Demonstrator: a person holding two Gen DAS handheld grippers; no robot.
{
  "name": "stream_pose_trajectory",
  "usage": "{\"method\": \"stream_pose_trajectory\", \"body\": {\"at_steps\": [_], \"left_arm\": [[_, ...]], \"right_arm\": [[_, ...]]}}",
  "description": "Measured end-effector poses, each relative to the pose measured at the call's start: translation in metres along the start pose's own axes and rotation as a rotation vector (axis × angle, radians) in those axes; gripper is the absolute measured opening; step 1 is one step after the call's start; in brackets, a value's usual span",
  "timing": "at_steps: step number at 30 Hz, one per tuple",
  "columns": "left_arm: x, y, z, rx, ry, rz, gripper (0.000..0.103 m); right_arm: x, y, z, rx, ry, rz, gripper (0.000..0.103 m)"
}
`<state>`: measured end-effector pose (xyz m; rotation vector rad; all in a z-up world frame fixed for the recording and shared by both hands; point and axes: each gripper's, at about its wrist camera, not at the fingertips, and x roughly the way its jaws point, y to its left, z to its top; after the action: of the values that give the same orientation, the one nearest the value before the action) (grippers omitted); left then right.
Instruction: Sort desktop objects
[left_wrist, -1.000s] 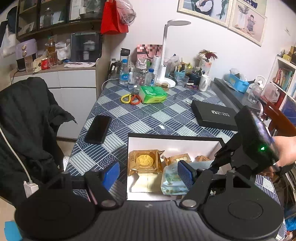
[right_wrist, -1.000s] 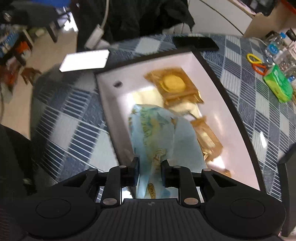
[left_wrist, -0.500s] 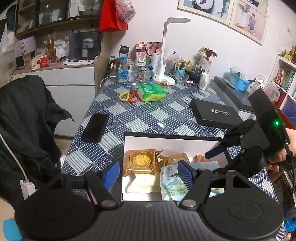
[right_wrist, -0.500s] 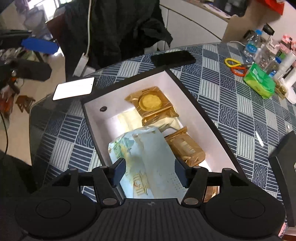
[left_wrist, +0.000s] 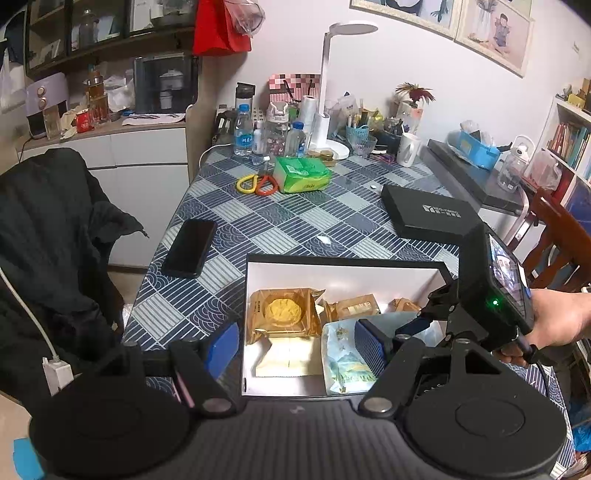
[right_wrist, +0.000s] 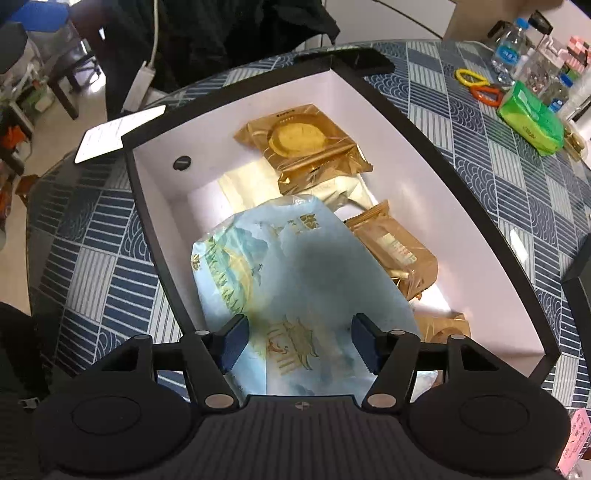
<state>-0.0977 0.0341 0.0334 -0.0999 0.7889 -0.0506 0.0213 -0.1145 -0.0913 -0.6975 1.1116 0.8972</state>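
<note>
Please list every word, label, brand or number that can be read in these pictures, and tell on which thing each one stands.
No text can be read with certainty.
Black flat box: pale logo and print, too small.
Light blue packet: gold characters, blurred.
Gold packet: dark print, too small.
Water bottle: blue label, unreadable.

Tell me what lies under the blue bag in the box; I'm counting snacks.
The blue bag overlaps a cream packet and a gold packet in the box. Another gold packet shows beside it. Anything fully beneath is hidden.
</note>
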Motion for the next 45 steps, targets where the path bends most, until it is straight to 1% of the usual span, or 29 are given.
{"method": "stream_pose_trajectory", "body": {"at_steps": [5, 8, 10, 11, 12, 14, 15, 16, 18, 19, 24, 31, 32, 34, 37, 42, 45], "left_arm": [[0.002, -0.003, 0.0, 0.014, 0.007, 0.001, 0.083], [0.003, -0.007, 0.001, 0.037, 0.01, 0.003, 0.083], [0.004, -0.01, 0.001, 0.052, 0.011, 0.004, 0.083], [0.005, -0.011, 0.002, 0.056, 0.014, 0.0, 0.083], [0.006, -0.012, 0.002, 0.061, 0.018, -0.004, 0.083], [0.009, -0.015, 0.003, 0.07, 0.024, -0.013, 0.083], [0.01, -0.017, 0.004, 0.075, 0.028, -0.017, 0.083], [0.011, -0.019, 0.004, 0.079, 0.029, -0.024, 0.083], [0.013, -0.022, 0.006, 0.089, 0.033, -0.036, 0.083], [0.014, -0.025, 0.006, 0.095, 0.033, -0.043, 0.083], [0.02, -0.042, 0.011, 0.132, 0.036, -0.055, 0.083], [0.027, -0.07, 0.018, 0.144, 0.04, -0.049, 0.083], [0.028, -0.074, 0.019, 0.145, 0.042, -0.048, 0.083], [0.03, -0.082, 0.02, 0.143, 0.044, -0.043, 0.083], [0.033, -0.093, 0.022, 0.135, 0.046, -0.031, 0.083], [0.042, -0.112, 0.024, 0.094, 0.076, 0.002, 0.083], [0.049, -0.125, 0.024, 0.083, 0.095, 0.04, 0.083]], "right_arm": [[0.001, 0.003, 0.002, 0.027, -0.006, -0.024, 0.063], [-0.008, 0.001, 0.002, 0.101, -0.025, -0.037, 0.064], [-0.026, -0.003, -0.002, 0.194, -0.08, -0.043, 0.071], [-0.034, -0.005, -0.004, 0.24, -0.108, -0.046, 0.079], [-0.045, -0.007, -0.007, 0.294, -0.142, -0.056, 0.084], [-0.068, -0.011, -0.019, 0.41, -0.203, -0.083, 0.087], [-0.078, -0.012, -0.025, 0.462, -0.229, -0.093, 0.09], [-0.085, -0.011, -0.032, 0.494, -0.243, -0.113, 0.092], [-0.097, -0.008, -0.047, 0.554, -0.269, -0.153, 0.101], [-0.103, -0.007, -0.054, 0.584, -0.282, -0.174, 0.103], [-0.133, 0.0, -0.09, 0.733, -0.346, -0.277, 0.103], [-0.175, 0.011, -0.14, 0.942, -0.434, -0.423, 0.103], [-0.176, 0.01, -0.144, 0.954, -0.433, -0.435, 0.103], [-0.178, 0.006, -0.153, 0.979, -0.441, -0.435, 0.103], [-0.18, -0.003, -0.168, 1.001, -0.461, -0.397, 0.103], [-0.178, -0.023, -0.187, 1.008, -0.431, -0.371, 0.103], [-0.178, -0.037, -0.202, 1.009, -0.426, -0.341, 0.103]]}}
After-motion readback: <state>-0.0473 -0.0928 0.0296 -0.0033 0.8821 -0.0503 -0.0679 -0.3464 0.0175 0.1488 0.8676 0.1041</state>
